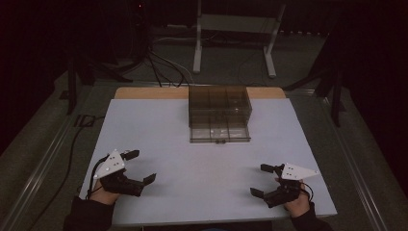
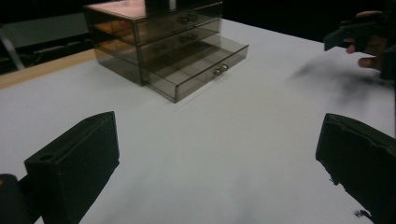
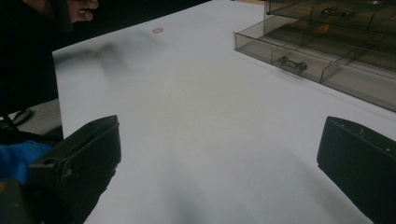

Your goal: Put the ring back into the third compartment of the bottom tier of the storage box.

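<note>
Both grippers, left gripper (image 1: 139, 166) and right gripper (image 1: 262, 179), are hovering wide open and empty near the tabletop's (image 1: 159, 125) front edge. One smoky drawer box (image 1: 220, 106) is sitting at the far middle, its bottom drawer (image 1: 220, 134) pulled out; two upper drawers are staying shut. Approaching the small knob (image 2: 220, 70) squarely looks wisest.
</note>
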Available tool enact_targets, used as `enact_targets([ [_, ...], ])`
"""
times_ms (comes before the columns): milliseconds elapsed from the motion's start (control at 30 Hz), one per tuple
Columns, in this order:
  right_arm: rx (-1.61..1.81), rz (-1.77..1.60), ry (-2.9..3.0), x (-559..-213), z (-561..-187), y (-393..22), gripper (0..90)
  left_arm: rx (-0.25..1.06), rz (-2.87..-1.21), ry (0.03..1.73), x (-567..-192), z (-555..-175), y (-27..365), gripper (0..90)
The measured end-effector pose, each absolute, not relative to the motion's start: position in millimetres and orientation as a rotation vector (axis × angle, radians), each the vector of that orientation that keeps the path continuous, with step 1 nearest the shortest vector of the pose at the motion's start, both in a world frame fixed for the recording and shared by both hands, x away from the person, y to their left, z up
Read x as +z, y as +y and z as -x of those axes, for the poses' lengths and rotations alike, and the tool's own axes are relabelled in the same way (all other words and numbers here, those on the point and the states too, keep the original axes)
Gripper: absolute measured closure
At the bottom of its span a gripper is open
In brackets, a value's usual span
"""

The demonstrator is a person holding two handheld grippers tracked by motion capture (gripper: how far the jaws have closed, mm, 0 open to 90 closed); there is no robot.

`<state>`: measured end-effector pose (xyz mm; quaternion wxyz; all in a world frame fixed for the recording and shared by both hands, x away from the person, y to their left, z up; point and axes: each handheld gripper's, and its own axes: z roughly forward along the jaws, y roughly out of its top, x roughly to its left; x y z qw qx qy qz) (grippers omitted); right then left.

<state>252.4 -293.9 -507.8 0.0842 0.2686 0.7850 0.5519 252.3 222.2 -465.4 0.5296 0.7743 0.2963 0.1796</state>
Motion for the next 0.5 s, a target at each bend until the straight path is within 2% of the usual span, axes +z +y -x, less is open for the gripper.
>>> enact_targets([
  [500,1.647,-0.808,2.343,-508,-253,-294,0.0,0.529,-1.782,0.856,-464,-265,244,0.6],
])
